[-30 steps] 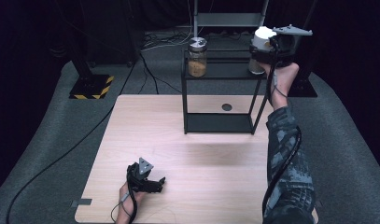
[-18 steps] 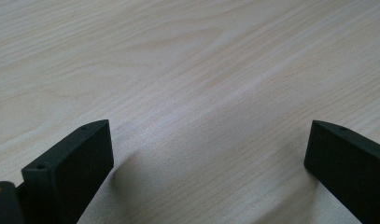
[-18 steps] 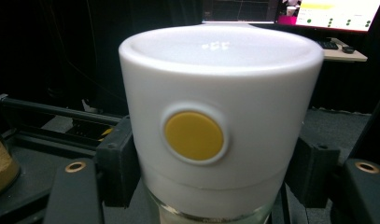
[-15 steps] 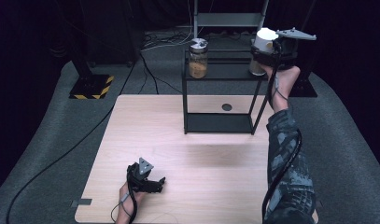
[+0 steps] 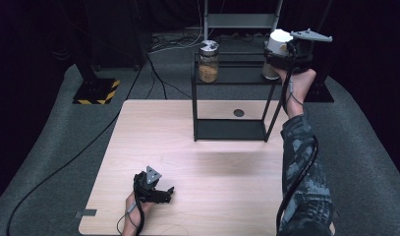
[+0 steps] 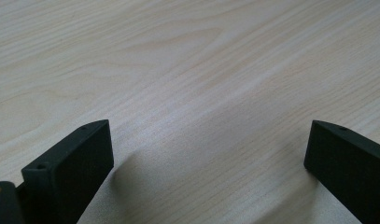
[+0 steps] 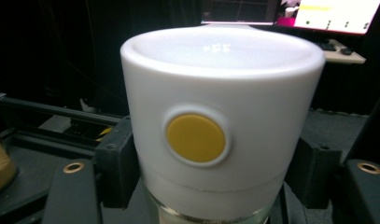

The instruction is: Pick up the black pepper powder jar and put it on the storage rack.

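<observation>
Right gripper (image 5: 282,58) is sitting at the upper right of the high view, its fingers clenched around a white-capped jar (image 5: 274,49) on the top tier of the black shelf rack (image 5: 232,129). Compared with a second ago the jar and gripper are sitting much where they were, perhaps shifted a touch; the jar's base is hidden behind the gripper, so whether it is lifting off the tier or resting on it is not clear. My reading: the grasp is made and the jar is about to be carried off the rack. In the right gripper view the cap (image 7: 222,112) is showing smooth, matte white, round, slightly tapered, with a flat yellow disc (image 7: 195,138) set in its side; a band of clear glass is showing just beneath. A second jar (image 5: 208,61), glass with a metal lid and tan contents, is standing on the same tier, well apart toward upper centre. Left gripper (image 5: 156,189) is lying low on the pale wood-grain desk (image 5: 227,182) at lower left, fingers spread and holding nothing.
</observation>
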The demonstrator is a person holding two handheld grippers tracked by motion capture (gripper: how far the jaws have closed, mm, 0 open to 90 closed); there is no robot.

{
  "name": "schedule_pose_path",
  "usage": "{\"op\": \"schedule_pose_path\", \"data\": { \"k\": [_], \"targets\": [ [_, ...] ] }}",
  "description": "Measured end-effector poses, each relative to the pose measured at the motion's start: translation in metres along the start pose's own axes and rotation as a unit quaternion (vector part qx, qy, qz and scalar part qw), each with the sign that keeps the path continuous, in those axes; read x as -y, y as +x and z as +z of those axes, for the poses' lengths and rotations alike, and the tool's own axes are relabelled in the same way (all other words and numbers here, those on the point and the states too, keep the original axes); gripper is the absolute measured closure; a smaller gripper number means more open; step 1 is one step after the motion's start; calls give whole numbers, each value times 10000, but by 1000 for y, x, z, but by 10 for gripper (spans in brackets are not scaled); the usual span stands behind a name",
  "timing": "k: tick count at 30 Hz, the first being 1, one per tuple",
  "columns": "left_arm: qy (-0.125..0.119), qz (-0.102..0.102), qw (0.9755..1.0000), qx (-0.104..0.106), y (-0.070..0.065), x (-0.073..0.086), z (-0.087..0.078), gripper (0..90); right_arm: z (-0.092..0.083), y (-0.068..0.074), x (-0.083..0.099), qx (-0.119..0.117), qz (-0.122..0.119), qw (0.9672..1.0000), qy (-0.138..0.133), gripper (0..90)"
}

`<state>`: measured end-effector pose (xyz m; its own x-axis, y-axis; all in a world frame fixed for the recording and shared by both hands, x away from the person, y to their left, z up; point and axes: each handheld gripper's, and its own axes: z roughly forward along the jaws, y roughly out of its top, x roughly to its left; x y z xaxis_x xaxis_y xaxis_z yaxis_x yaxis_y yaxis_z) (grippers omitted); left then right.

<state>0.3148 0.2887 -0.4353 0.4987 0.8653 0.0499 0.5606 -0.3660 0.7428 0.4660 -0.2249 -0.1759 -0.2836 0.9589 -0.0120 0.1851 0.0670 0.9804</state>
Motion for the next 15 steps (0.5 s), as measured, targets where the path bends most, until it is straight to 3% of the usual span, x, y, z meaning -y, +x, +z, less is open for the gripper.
{"op": "schedule_pose_path", "data": {
  "k": [2,5,7,15],
  "targets": [
    [0,-1,10000,2,0,0,0,10,-1,2,2,37,-6,10000,-74,226],
    [0,3,10000,0,0,0,0,10,-2,6,3,103,-62,9998,-124,6],
    [-2,2,10000,-2,0,0,0,10,-1,10,-2,168,-257,9995,69,0],
    [-9,2,10000,-8,0,0,0,9,-14,20,8,145,-546,9984,104,0]
  ]
}}
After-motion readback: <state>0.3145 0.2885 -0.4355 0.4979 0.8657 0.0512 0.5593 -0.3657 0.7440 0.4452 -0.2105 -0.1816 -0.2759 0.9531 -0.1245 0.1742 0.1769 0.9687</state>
